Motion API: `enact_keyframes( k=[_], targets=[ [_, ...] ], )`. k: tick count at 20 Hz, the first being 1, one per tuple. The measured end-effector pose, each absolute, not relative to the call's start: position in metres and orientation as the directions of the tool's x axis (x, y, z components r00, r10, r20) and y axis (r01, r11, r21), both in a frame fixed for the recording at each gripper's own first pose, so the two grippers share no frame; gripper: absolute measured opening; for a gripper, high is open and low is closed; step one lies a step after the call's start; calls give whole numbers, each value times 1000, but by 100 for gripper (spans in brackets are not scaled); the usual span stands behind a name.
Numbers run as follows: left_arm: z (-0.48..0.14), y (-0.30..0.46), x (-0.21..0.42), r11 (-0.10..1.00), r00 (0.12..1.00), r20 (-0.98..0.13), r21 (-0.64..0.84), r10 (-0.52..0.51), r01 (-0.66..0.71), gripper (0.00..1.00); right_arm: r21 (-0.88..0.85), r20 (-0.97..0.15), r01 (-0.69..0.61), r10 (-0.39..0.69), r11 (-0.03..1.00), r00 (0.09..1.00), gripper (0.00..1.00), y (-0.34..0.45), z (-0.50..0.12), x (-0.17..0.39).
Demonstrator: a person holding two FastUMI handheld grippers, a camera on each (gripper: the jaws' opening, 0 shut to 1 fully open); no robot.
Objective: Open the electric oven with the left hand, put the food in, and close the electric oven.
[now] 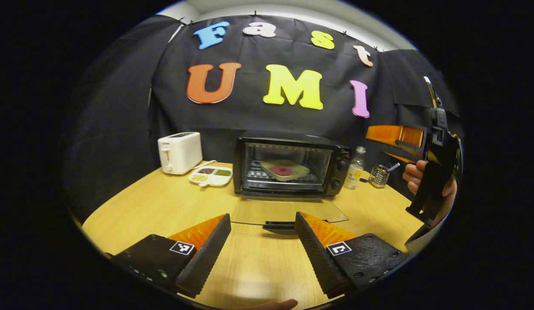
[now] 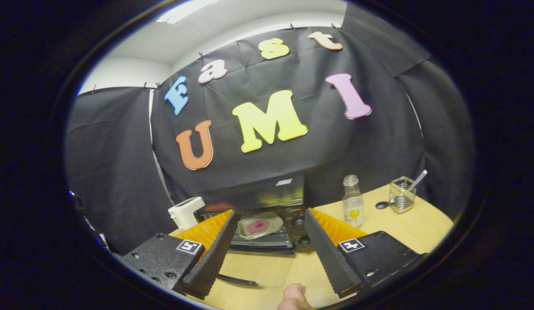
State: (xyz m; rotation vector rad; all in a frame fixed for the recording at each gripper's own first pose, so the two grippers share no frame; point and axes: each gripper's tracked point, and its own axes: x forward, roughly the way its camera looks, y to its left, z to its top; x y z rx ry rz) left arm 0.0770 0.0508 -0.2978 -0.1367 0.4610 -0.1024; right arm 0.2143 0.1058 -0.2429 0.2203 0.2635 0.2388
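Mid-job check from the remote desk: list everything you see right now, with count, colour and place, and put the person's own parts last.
Electric oven: one, black, back middle of the table, door folded down open.
Plate of food: one, pale plate with a red centre, on the rack inside the oven.
Toaster: one, white, left of the oven.
Divided dish: one, white, dark and pale fillings, between toaster and oven.
Bottle: one, clear, right of the oven.
Wire holder: one, metal, right of the bottle.
Table: one, light wood.
Left claw: open, low before the door's handle.
Right claw: open, empty, facing the oven.
Hand: holding the right claw.
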Motion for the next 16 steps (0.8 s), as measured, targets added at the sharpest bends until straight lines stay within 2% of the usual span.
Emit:
enact_keyframes(
  k=[3, 8, 13, 14, 15, 16],
  targets=[
    [-322, 34, 85, 981, 860, -480, -167, -170, 101, 96, 184, -185, -161, 195, 970, 963, 95, 71, -207, 203],
    [-343, 13, 90, 982, 832, -529, -166, -169, 94, 96, 91, -131, -116, 128, 989, 983, 95, 32, -160, 182],
    [-371, 4, 91, 989, 787, -602, -126, -136, 75, 96, 69, -74, -137, 142, 988, 987, 96, 6, -127, 176],
    [-377, 2, 93, 990, 776, -617, -118, -133, 75, 96, 76, -71, -147, 153, 986, 986, 100, 3, -125, 177],
    [-376, -1, 87, 992, 764, -633, -105, -125, 76, 96, 84, -69, -152, 158, 985, 985, 96, -1, -126, 179],
    [-381, -2, 88, 993, 757, -644, -86, -115, 77, 96, 87, -68, -155, 161, 984, 985, 96, -9, -123, 179]
  ],
)
